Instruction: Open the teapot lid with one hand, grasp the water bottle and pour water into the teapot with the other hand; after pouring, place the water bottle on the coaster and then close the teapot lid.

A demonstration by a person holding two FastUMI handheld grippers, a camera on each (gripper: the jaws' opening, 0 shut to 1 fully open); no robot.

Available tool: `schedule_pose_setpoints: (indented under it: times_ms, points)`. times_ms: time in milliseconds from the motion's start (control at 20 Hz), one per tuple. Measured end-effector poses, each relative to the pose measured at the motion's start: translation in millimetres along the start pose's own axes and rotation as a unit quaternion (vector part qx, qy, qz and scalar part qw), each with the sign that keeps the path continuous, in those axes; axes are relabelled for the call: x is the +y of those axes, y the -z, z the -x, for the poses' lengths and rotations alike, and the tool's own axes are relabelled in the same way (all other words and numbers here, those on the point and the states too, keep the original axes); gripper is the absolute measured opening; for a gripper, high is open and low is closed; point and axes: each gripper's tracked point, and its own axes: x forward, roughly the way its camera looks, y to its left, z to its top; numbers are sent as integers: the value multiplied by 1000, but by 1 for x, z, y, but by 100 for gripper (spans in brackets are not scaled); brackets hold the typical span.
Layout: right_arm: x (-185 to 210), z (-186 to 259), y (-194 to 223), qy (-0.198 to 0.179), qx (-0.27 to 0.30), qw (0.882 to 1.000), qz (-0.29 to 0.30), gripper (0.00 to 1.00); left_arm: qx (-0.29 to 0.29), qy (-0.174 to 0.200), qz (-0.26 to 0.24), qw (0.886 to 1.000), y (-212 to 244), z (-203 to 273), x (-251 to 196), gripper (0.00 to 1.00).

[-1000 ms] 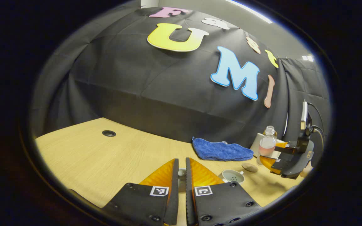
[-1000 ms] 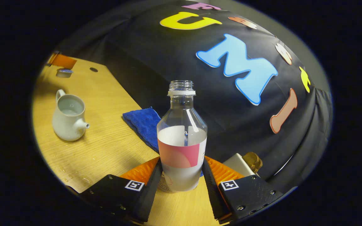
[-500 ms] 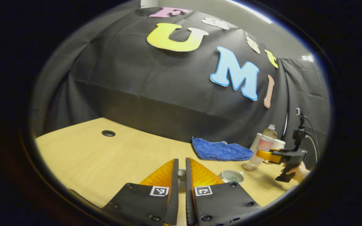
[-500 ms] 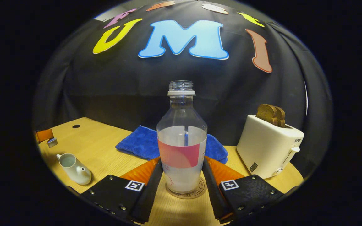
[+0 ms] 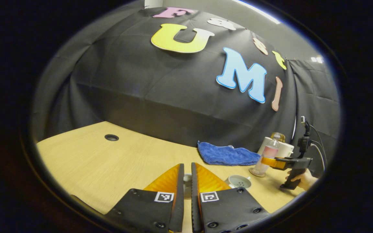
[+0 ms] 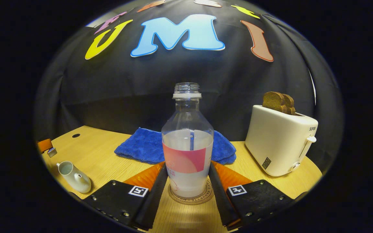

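A: Right gripper view. The water bottle (image 6: 187,152) stands upright and uncapped on the round coaster (image 6: 191,195), about half full. The right gripper (image 6: 187,181) has its jaws grasping the bottle's lower body, one finger pressed on each side. Blue cloth (image 6: 141,147) lies just behind; a white toaster (image 6: 278,140) with brown toast (image 6: 278,102) stands far right.

B: And the teapot?

A: The teapot (image 6: 73,176) sits on the bench (image 6: 108,155) at near left, open-topped, spout toward the camera.

B: Left gripper view adds what?

A: The lid (image 5: 187,178). The left gripper (image 5: 186,184) has its jaws clenched on it; just a pale bit shows in the narrow gap. Just right of those fingers, the teapot's open rim (image 5: 240,181). Far right, the bottle (image 5: 265,158) seen from the side, with a hand (image 5: 303,179) on the right gripper's handle. A cable hole (image 5: 112,137) is in the bench far left.
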Motion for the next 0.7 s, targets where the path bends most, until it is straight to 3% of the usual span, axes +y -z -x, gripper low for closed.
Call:
schedule_pose_setpoints:
  times_ms: [500,550,700]
  points:
    - [2,0,6,-2,13,1000,-14,77,-1,2,1,1000,1,-1,0,17]
    - [2,1,6,-1,14,1000,-19,86,-1,2,1,1000,0,-1,0,17]
    - [0,5,3,8,8,1000,-23,88,-1,2,1,1000,0,0,1,17]
